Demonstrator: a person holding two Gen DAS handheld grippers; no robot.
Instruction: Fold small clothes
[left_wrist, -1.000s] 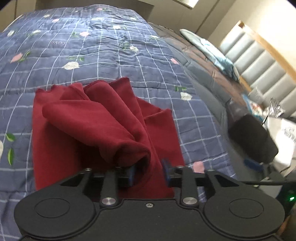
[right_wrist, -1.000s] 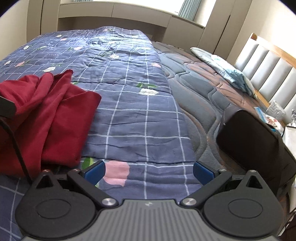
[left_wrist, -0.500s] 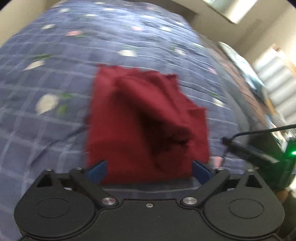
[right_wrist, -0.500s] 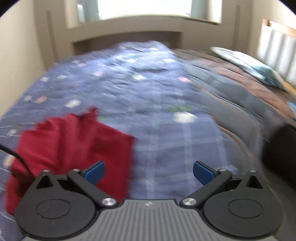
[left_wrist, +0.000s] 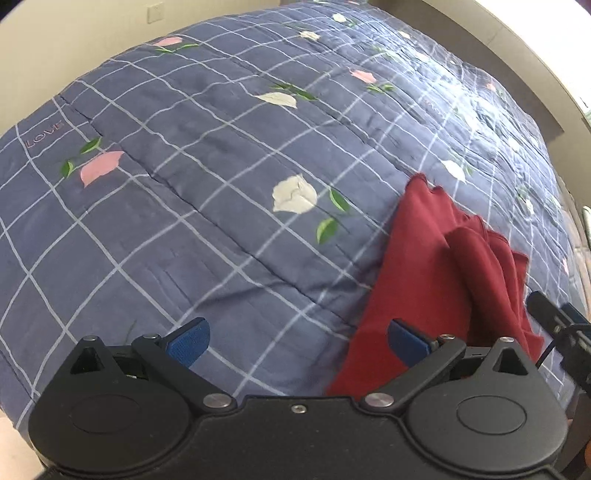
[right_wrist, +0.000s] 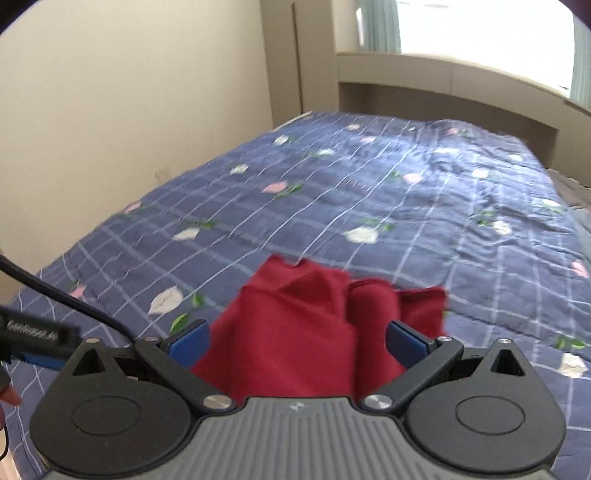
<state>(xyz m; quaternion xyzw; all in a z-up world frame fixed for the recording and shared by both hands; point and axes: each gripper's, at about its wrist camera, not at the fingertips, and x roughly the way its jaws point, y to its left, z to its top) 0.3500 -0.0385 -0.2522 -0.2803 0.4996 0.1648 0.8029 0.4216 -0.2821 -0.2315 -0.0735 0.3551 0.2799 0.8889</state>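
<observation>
quilt (left_wrist: 207, 158): blue, checked, floral | wall (right_wrist: 129, 92): beige | window (right_wrist: 480, 26)

The quilt (left_wrist: 221, 155) bears the pink stitched word "LOVE" near its left edge.

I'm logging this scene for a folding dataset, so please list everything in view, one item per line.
red garment: one, dark red, bunched in loose folds on the quilt
quilt: one, navy with a white grid and pink and white flowers, covering the bed
wall: cream, beside the bed
window ledge: beige, beyond the bed's far end
cable: one, black, left edge of the right wrist view
left gripper: black, blue pads, open, empty
right gripper: grey and black, blue pads, open, garment beyond it
</observation>
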